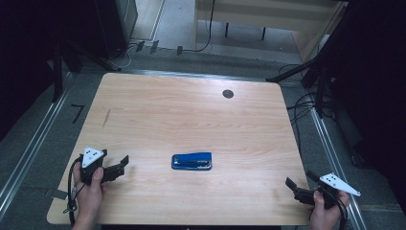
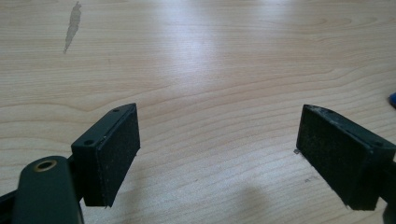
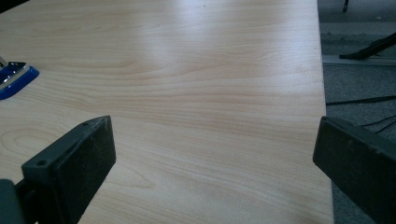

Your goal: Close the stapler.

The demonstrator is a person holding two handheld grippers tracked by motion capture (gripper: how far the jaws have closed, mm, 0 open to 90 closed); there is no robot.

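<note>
A blue stapler (image 1: 192, 161) lies flat on the wooden table (image 1: 191, 110), near the front middle. My left gripper (image 1: 119, 165) rests at the front left, held by a hand, well to the left of the stapler. Its jaws stand wide open over bare wood (image 2: 219, 154). A sliver of the stapler (image 2: 392, 99) shows at the right edge of the left gripper view. My right gripper (image 1: 299, 184) sits at the front right corner, open with nothing between its jaws (image 3: 215, 168). The stapler's end (image 3: 14, 79) shows at the far left of the right gripper view.
A small dark round grommet (image 1: 228, 94) sits in the tabletop near the far edge. A dark streak (image 1: 106, 118) marks the wood at the left. Cables (image 1: 301, 108) and stand legs lie on the floor around the table. The right table edge (image 3: 324, 107) runs close to the right gripper.
</note>
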